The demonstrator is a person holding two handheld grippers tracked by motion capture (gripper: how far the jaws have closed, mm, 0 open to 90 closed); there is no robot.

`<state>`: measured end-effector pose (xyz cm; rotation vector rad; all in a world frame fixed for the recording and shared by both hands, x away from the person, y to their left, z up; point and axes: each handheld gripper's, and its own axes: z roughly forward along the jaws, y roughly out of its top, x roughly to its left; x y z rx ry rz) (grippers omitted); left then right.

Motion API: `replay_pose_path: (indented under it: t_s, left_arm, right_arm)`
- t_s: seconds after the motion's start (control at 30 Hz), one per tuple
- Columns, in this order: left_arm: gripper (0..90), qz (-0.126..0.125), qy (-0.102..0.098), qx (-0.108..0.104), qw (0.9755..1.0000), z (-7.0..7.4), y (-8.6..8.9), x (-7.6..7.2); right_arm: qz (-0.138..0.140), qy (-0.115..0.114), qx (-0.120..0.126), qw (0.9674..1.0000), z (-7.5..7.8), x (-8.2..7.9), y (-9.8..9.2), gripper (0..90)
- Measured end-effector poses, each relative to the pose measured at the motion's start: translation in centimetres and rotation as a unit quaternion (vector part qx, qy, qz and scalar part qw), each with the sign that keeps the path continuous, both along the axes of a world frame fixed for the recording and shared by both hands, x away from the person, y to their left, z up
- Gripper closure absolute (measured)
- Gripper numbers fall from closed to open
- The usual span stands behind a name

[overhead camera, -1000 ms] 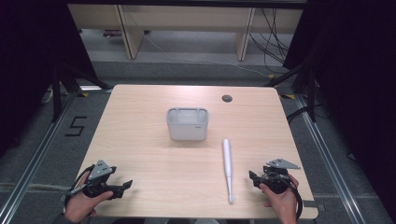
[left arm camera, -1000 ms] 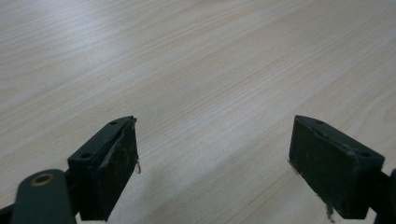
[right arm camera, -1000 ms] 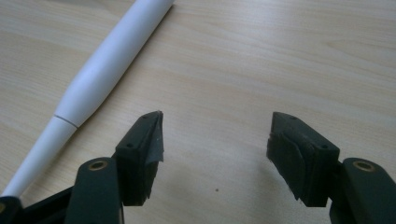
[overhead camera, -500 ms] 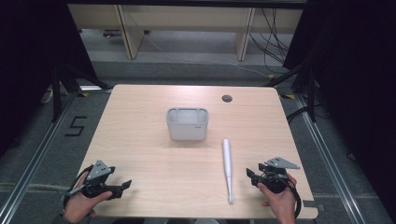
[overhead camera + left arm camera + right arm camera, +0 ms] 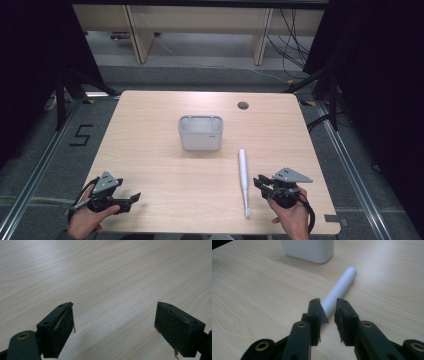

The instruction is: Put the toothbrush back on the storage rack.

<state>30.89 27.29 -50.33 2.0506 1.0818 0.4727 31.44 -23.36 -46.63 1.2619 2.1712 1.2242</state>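
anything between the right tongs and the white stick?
Nothing in the high view: bare tabletop separates the right tongs from the white stick. The right gripper view shows their narrow gap aimed at it.

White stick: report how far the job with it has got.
Done: nothing yet. The white stick lies flat on the table, apart from the grey bin. In hand: the right gripper points at the stick from beside it. Its jaws have just been closing, with nothing between them. The left gripper waits open. Left: gripping and lifting the stick, probably towards the bin.
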Motion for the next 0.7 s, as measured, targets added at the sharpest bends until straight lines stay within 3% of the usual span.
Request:
replay_pose_path:
  t_s: [0.13,0.17,0.2,0.23,0.53,0.63,0.7]
  left_arm:
    - [15.4,0.000,-0.001,-0.002,1.0000,0.0,0.1,0.0]
    - [15.4,0.001,0.001,-0.002,1.0000,0.0,0.1,0.0]
    - [15.4,0.000,0.001,-0.001,1.0000,0.0,0.1,0.0]
    - [15.4,0.000,0.001,-0.001,1.0000,0.0,0.1,0.0]
    - [15.4,-0.002,-0.002,-0.001,1.0000,0.0,0.1,0.0]
    - [15.5,-0.005,0.002,0.005,1.0000,0.1,0.1,0.0]
    - [15.5,-0.004,0.002,0.003,1.0000,0.1,0.1,0.0]
  right_arm:
    - [0.028,0.003,-0.005,0.9996,-0.2,0.2,1.5,80.5]
    - [0.045,0.003,-0.016,0.9989,-0.4,0.5,2.3,82.3]
    - [0.045,0.010,-0.010,0.9989,-0.6,0.4,2.7,82.8]
    - [0.055,0.006,-0.026,0.9981,-0.7,0.6,2.8,83.6]
    - [0.086,0.031,-0.048,0.9946,-1.6,0.9,4.5,89.4]
    - [0.105,0.042,-0.066,0.9915,-2.2,0.9,4.9,90.0]
    - [0.103,0.044,-0.068,0.9914,-2.3,0.8,5.0,90.0]
